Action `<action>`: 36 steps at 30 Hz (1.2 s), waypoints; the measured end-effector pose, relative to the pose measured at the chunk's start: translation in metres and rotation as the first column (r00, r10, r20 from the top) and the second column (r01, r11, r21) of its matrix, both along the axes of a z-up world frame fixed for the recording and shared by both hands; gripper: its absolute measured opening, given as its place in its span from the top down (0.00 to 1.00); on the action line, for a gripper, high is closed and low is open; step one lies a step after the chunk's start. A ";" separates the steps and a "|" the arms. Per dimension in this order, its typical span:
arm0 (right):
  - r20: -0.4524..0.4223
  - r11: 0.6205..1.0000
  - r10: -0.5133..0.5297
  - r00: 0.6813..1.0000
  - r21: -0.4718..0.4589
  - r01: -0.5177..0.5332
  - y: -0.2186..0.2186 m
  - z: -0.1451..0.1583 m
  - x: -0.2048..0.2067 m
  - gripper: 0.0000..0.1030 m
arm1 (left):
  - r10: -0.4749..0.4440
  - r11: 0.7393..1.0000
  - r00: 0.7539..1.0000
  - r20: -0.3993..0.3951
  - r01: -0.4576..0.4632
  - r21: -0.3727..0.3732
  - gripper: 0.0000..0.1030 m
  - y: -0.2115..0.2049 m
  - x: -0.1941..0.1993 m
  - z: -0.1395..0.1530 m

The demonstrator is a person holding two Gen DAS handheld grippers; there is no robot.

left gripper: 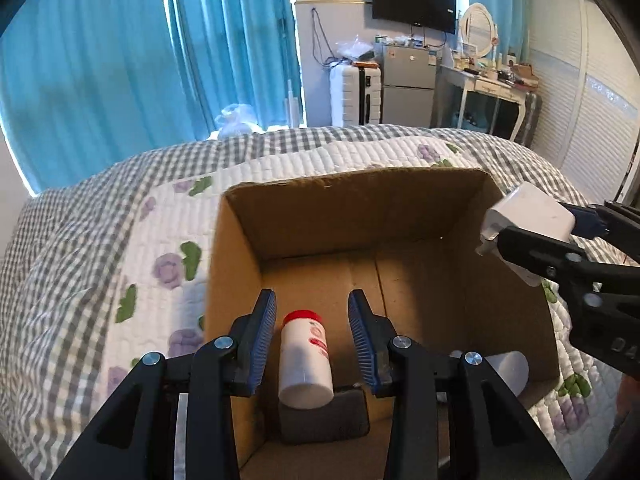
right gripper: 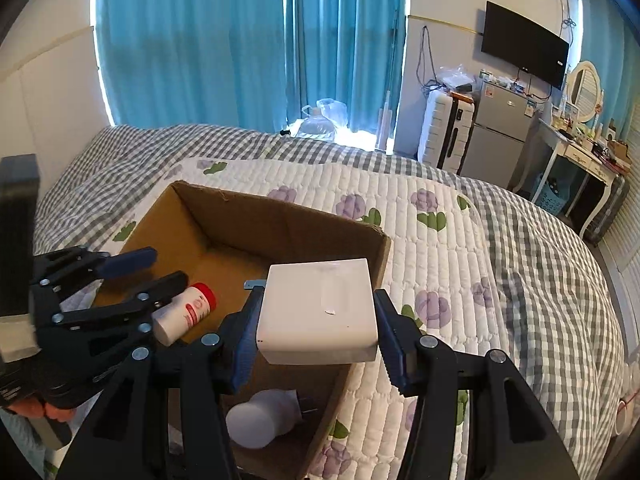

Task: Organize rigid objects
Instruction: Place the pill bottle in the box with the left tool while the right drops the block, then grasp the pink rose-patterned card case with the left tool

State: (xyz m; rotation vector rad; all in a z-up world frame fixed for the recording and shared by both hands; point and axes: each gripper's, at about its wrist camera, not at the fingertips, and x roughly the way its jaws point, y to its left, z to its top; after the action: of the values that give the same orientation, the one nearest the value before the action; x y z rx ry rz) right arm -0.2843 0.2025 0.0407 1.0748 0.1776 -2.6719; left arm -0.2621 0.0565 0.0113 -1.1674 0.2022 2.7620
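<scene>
An open cardboard box stands on the bed. Inside it a white bottle with a red cap lies on a dark grey block. My left gripper is open above the box, its jaws to either side of the bottle and apart from it. My right gripper is shut on a white power adapter and holds it over the box's right wall. A white rounded object lies in the box's near right corner.
The box sits on a quilted floral cover over a grey checked blanket. Blue curtains, a white suitcase, a small fridge and a dressing table stand beyond the bed.
</scene>
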 end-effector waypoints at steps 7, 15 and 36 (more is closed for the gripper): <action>0.002 1.000 0.000 1.000 0.030 0.000 -0.021 -0.016 -0.016 0.49 | 0.040 0.999 0.999 -0.006 -0.040 -0.007 0.61 -0.016 0.008 0.001; -0.087 0.999 -0.012 0.996 -0.033 0.009 -0.013 0.009 -0.001 0.28 | 0.021 1.000 0.998 -0.053 -0.020 0.021 0.61 -0.022 0.034 0.016; -0.018 1.000 -0.025 1.000 0.000 0.025 0.003 0.004 0.175 0.25 | 0.032 0.999 0.999 -0.030 -0.031 0.017 0.43 -0.018 0.163 0.031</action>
State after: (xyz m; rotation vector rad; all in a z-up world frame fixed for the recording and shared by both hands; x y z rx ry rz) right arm -0.1093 0.2058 0.0445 1.0600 0.1685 -2.7044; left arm -0.0994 0.0383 0.0426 -1.1359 0.1658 2.8043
